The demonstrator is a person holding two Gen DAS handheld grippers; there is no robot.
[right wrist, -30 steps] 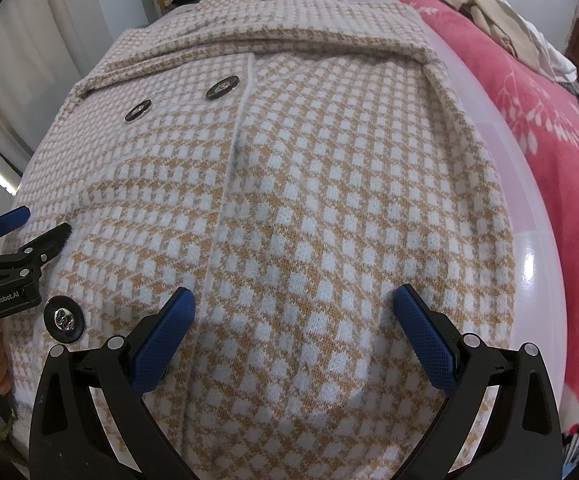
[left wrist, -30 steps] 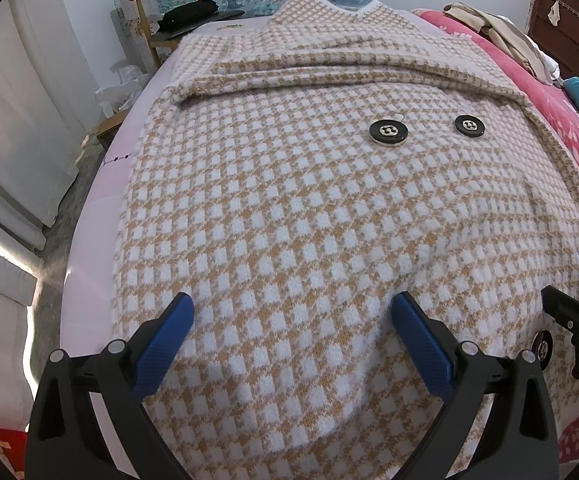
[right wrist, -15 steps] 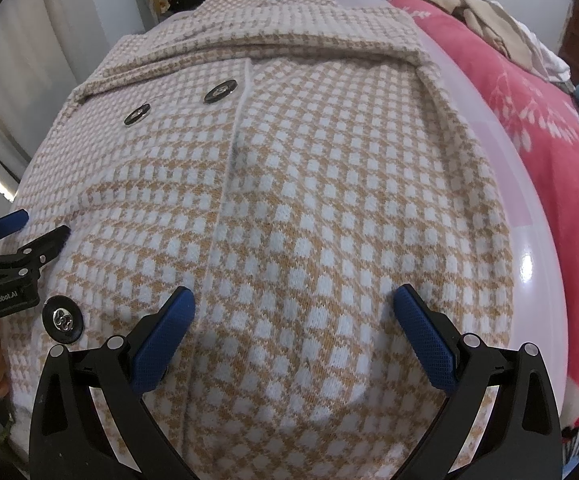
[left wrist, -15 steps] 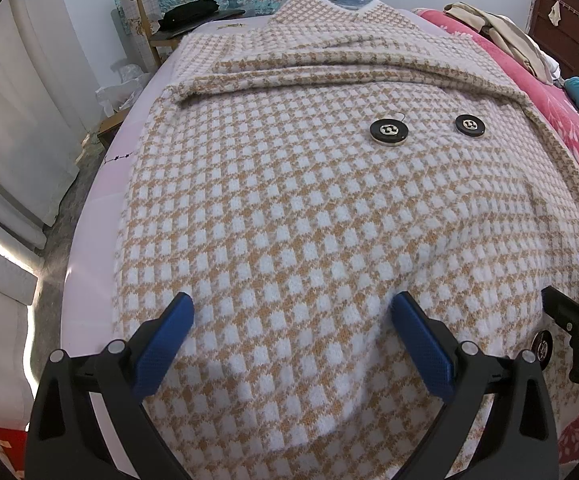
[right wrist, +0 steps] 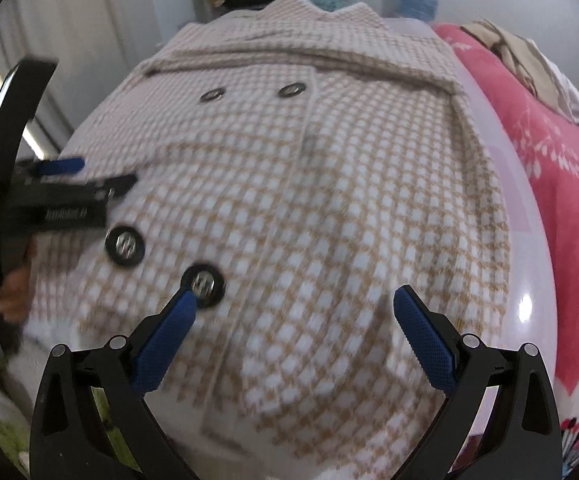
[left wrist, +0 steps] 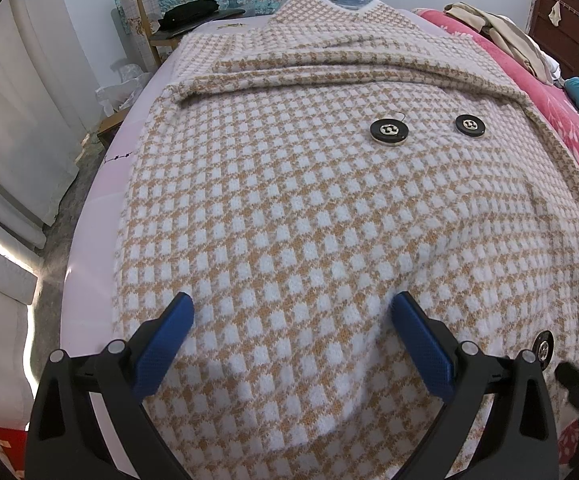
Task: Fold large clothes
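In the left wrist view the houndstooth coat point(left wrist: 289, 208) lies spread buttons-up over the pink bed point(left wrist: 89, 264), only its sleeves apparently folded across below the collar; the left gripper point(left wrist: 289, 320) hovers wide, empty, above the hem. In the blurred right wrist view the right gripper point(right wrist: 295, 316) gapes, empty, over the coat's hem beside a black button point(right wrist: 202, 282).

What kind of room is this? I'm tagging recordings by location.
Most likely a home bedroom. The checked coat lies spread on a bed-like surface beside a pink floral blanket. A wooden chair stands by the wall, and loose clothes are piled farther back.
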